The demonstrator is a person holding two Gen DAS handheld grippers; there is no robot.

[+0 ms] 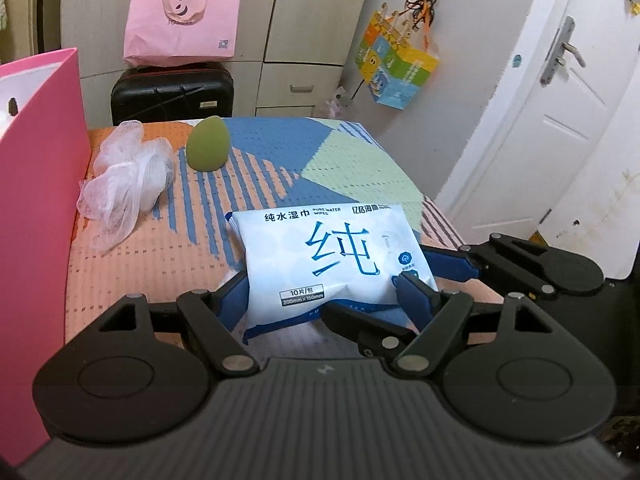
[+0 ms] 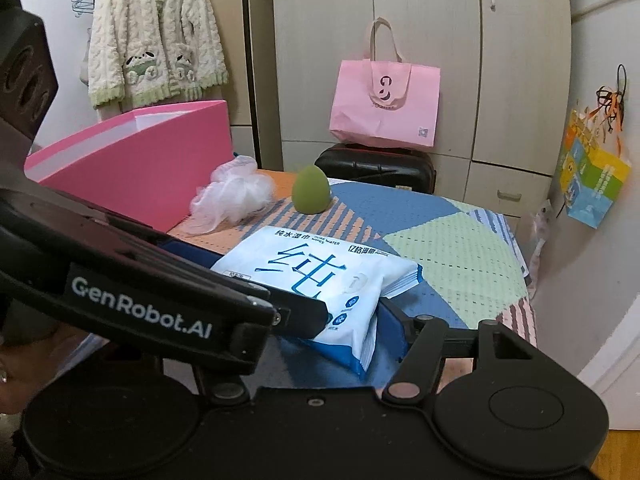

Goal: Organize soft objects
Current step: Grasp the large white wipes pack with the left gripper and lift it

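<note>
A white and blue wet wipes pack (image 1: 320, 256) (image 2: 320, 272) is held low over the patterned tablecloth (image 1: 344, 156). My left gripper (image 1: 324, 296) is shut on it, blue pads pressing its left edge and lower right corner. My right gripper (image 2: 316, 300) grips the pack's right end. Its right finger (image 2: 394, 320) touches the pack's edge; its left finger is hidden behind the left gripper's housing (image 2: 160, 300). A white mesh bath puff (image 1: 128, 176) (image 2: 232, 196) and a green egg-shaped sponge (image 1: 208, 144) (image 2: 311, 192) lie at the table's far left.
An open pink box (image 1: 36, 160) (image 2: 140, 164) stands along the table's left side beside the puff. Behind the table a pink tote bag (image 1: 182, 20) sits on a black suitcase (image 1: 172, 94) before a wardrobe. A white door (image 1: 560, 100) is on the right.
</note>
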